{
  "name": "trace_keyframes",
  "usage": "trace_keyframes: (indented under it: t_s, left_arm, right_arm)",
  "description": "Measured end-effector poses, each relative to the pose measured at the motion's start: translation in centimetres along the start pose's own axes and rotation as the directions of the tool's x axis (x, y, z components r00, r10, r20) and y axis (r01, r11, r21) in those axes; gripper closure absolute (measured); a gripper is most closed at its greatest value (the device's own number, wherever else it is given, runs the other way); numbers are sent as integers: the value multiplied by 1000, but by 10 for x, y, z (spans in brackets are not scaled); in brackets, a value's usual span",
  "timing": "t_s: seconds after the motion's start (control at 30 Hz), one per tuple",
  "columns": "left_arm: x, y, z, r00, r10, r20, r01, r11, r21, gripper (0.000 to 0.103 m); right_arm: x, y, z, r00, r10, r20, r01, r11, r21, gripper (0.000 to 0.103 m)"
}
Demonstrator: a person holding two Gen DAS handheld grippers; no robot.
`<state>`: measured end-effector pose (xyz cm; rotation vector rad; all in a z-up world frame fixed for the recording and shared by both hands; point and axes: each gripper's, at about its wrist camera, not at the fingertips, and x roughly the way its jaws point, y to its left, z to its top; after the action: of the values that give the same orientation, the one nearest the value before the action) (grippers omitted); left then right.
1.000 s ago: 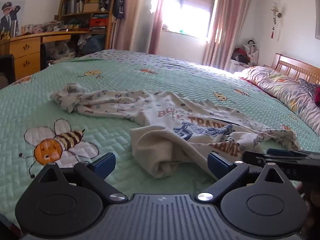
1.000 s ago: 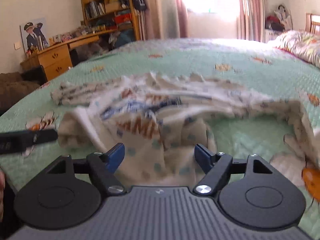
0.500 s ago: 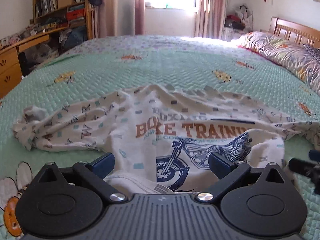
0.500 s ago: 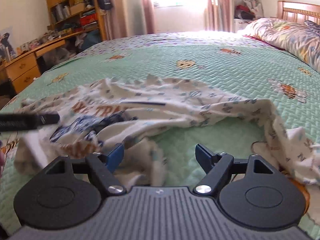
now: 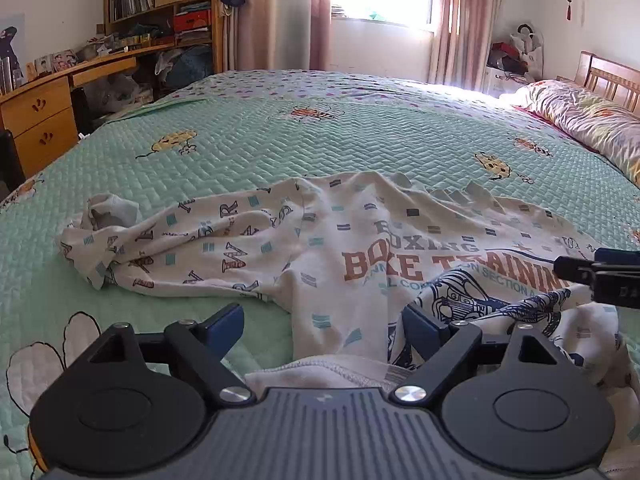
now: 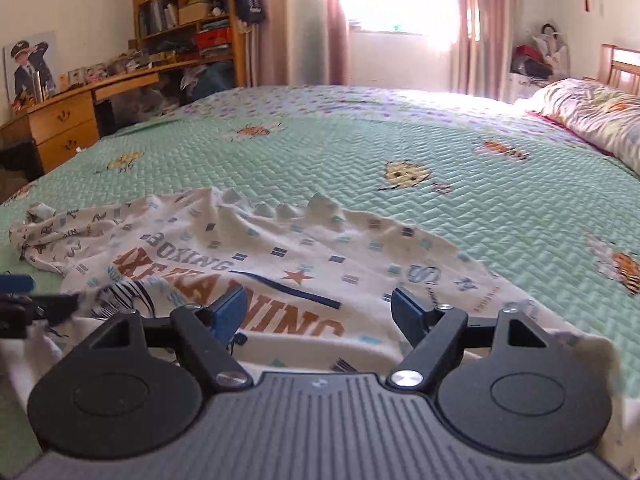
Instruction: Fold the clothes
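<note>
Cream cotton with small blue and teal marks makes the shirt (image 5: 340, 248), which lies crumpled on the green quilted bedspread (image 5: 320, 136). On its chest there are rust-coloured letters, grey words above them, and a dark blue drawing of a motorcycle. One sleeve (image 5: 168, 248) stretches out to the left side, covered with printed letters, and its cuff is bunched at the end. The far edge of the shirt shows a row of small folds standing up. The hem near the cameras is turned over, so the plain inner side is seen.

The left gripper (image 5: 322, 326) has its blue fingers spread wide apart, with the turned hem lying between and under them; it holds nothing. The right gripper (image 6: 316, 306) is also spread wide above the printed chest and grips nothing.

Wooden shelves (image 5: 160, 4) at the back wall hold books and boxes. A desk (image 5: 44, 100) with drawers stands below them, with many small things on top. A flowered pillow (image 5: 588, 116) lies at the right side of the bed.
</note>
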<state>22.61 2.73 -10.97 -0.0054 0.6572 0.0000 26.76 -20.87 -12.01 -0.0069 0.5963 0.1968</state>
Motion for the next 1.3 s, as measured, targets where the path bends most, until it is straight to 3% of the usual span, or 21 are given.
trace_keyframes:
  t_s: [0.07, 0.2, 0.3, 0.4, 0.53, 0.57, 0.63, 0.7, 0.77, 0.8, 0.9, 0.97, 1.03, 1.07, 1.1, 1.17, 1.2, 1.3]
  left_arm:
    - [-2, -7, 4, 1000, -1, 16, 1, 1000, 21, 10]
    - [2, -28, 12, 998, -54, 30, 52, 997, 64, 2]
    - [21, -52, 12, 998, -68, -17, 70, 987, 142, 1]
    - [43, -64, 2, 996, -38, -80, 53, 978, 199, 1]
    - [43, -47, -16, 995, -60, -82, 70, 990, 121, 1]
    - [38, -42, -19, 995, -64, -75, 71, 991, 109, 4]
    - [27, -35, -26, 995, -85, -54, 91, 990, 112, 19]
    - [16, -32, -32, 994, -100, -33, 103, 987, 121, 51]
    - [8, -28, -33, 995, -97, -24, 99, 988, 115, 73]
    - [4, -27, -34, 995, -94, -22, 96, 989, 110, 80]
    - [-7, -22, -34, 996, -84, -15, 85, 992, 95, 80]
    - [-14, -19, -34, 997, -78, -10, 78, 993, 85, 78]
    - [-21, -15, -35, 997, -71, -6, 71, 995, 75, 66]
    - [-25, -14, -35, 998, -68, -4, 68, 995, 70, 54]
    - [-31, -14, -35, 997, -71, 7, 71, 995, 67, 35]
    - [-45, -17, -37, 995, -87, 47, 84, 994, 68, 14]
    - [-50, -22, -38, 994, -93, 60, 88, 993, 78, 12]
    - [-59, -38, -42, 991, -114, 68, 105, 987, 119, 12]
  right_arm:
    - [12, -2, -1, 1000, -14, -21, 14, 1000, -21, 23]
    - [22, -26, -12, 983, -177, -55, 172, 982, -79, 23]
    - [8, -63, -19, 987, -151, -54, 154, 985, 72, 21]
    - [-7, -76, -21, 983, -184, -16, 185, 980, 73, 21]
    - [-19, -92, -21, 976, -218, -8, 218, 973, 79, 21]
    - [-24, -96, -22, 975, -221, -3, 220, 971, 88, 21]
    - [-38, -101, -27, 974, -225, 18, 222, 968, 117, 21]
    - [-57, -105, -35, 974, -221, 44, 211, 964, 162, 21]
    - [-77, -103, -44, 976, -204, 71, 186, 961, 206, 20]
    - [-86, -99, -48, 978, -193, 77, 173, 962, 213, 20]
    - [-110, -81, -62, 975, -187, 117, 167, 973, 159, 21]
    - [-121, -74, -68, 960, -237, 149, 222, 969, 113, 20]
    - [-122, -81, -72, 949, -286, 135, 275, 957, 97, 20]
    - [-123, -86, -74, 942, -310, 124, 301, 949, 90, 20]
    - [-118, -93, -77, 935, -341, 92, 334, 939, 87, 19]
    - [-107, -110, -84, 914, -406, 12, 404, 911, 80, 19]
    - [-102, -121, -89, 909, -417, -25, 417, 904, 97, 19]
    - [-101, -137, -96, 926, -372, -61, 377, 905, 198, 19]
